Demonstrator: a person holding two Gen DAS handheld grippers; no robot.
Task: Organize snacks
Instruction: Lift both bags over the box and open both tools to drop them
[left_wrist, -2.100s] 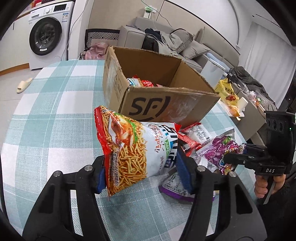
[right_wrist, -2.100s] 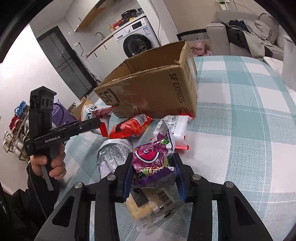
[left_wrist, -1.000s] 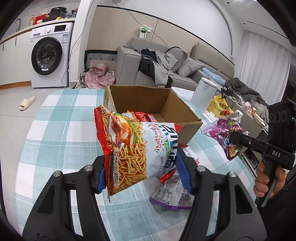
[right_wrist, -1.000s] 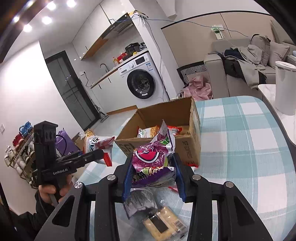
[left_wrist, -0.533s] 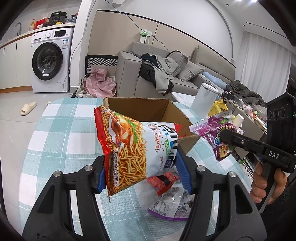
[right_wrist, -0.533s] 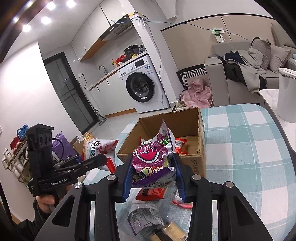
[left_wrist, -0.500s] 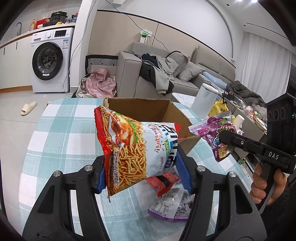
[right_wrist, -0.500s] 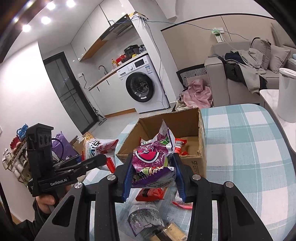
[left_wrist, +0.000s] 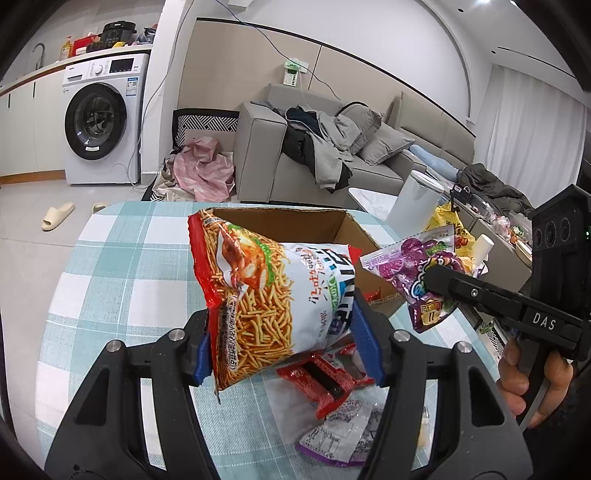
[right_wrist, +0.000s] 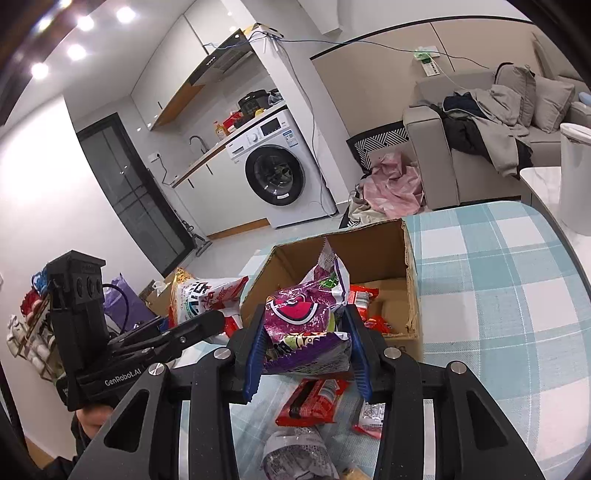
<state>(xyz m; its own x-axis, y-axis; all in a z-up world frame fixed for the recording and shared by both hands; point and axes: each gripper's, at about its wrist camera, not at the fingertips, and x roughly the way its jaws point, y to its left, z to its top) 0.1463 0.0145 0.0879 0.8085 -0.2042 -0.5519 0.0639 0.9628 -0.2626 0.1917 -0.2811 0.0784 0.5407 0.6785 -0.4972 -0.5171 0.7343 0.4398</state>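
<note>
Both snacks are mid-carry toward the cardboard box (right_wrist: 399, 254): the left gripper (left_wrist: 288, 350) is clamped on the noodle-snack bag (left_wrist: 273, 295), long axis leaning up-left, and the right gripper (right_wrist: 306, 358) pinches the purple candy bag (right_wrist: 306, 314), tip up (over the box's near edge). Next, I judge: lower, release inside.

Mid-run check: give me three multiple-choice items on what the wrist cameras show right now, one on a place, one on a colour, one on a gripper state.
1. Where does the red packet lie?
A. inside the cardboard box
B. on the checked tablecloth, before the box
C. on the sofa

2. Main colour of the bag in the right gripper?
A. purple
B. yellow
C. blue

3. State of the left gripper?
A. open, empty
B. shut on the noodle-snack bag
C. out of view

Key: 1 B, it lies flat on the cloth outside the box; 2 A, purple wrapper; 3 B, the bag sits clamped between both pads.
</note>
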